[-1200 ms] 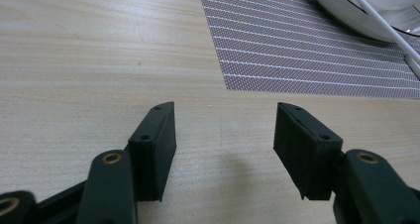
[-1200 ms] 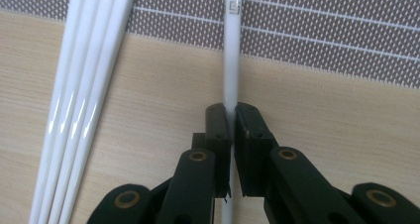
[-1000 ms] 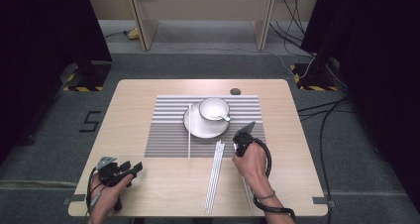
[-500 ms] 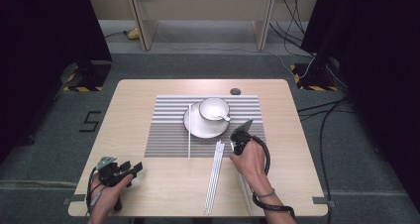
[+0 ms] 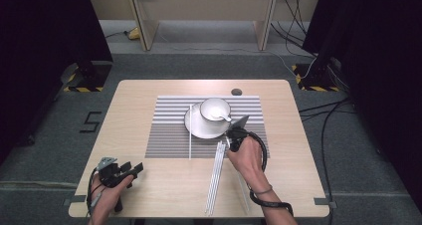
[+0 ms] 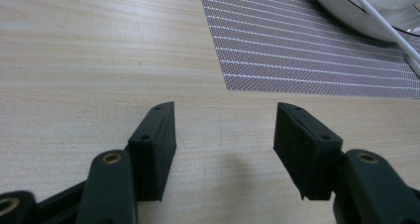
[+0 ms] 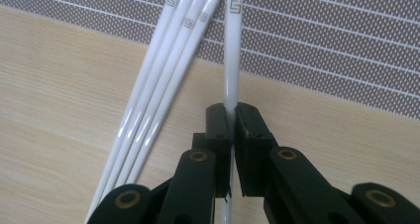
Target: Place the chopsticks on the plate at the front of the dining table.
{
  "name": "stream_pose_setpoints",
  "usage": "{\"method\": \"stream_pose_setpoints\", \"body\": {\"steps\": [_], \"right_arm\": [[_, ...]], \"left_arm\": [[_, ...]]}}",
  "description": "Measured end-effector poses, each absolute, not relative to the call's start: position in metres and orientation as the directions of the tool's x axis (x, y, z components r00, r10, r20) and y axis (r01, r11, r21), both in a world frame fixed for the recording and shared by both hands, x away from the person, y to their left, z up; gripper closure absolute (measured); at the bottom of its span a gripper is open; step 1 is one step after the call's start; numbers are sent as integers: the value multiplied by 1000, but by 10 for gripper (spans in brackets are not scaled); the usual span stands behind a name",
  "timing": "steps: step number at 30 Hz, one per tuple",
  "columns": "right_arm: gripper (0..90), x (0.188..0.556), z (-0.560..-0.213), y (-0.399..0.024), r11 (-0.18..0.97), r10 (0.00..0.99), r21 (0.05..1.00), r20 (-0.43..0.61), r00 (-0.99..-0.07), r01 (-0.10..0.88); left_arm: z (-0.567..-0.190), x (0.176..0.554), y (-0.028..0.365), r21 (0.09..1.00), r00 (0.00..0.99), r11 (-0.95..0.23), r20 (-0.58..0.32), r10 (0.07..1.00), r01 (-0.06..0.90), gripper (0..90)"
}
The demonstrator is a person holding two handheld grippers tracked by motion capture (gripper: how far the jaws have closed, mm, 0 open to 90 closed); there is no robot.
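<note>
My right gripper [image 7: 230, 112] is shut on a single white chopstick [image 7: 231, 60], which runs up over the striped placemat [image 7: 322, 40]. Several more white chopsticks [image 7: 163, 80] lie fanned just to its left. In the high view the right gripper [image 5: 234, 137] sits at the mat's front edge, just below the white plate [image 5: 198, 129], and the loose chopsticks [image 5: 215, 177] lie beside the hand. My left gripper [image 5: 122, 171] rests near the table's front left corner. It is open [image 6: 225, 135] over bare wood.
A white cup [image 5: 214, 107] with a spoon [image 5: 224, 117] stands on the plate. Another chopstick [image 5: 190, 130] lies along the plate's left side on the placemat [image 5: 164, 140]. A small dark disc [image 5: 236, 91] sits behind the mat. The table's front edge [image 5: 164, 216] is close to both hands.
My right gripper has shifted slightly to the left, still holding the chopstick. The left gripper has not moved.
</note>
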State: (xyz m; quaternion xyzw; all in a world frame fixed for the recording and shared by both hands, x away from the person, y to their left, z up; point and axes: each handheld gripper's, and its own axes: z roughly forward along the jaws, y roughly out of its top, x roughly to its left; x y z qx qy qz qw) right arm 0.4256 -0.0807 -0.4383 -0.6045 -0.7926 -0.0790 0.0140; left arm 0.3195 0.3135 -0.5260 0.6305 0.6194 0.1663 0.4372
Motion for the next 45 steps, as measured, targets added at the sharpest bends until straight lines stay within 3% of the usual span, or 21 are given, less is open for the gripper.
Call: {"method": "stream_pose_setpoints", "body": {"steps": [45], "right_arm": [[858,440,-427,-52,293,944,155,112,-312,943]], "left_arm": [[-526,319,314,757,177,152,-334,926,636,413]]}}
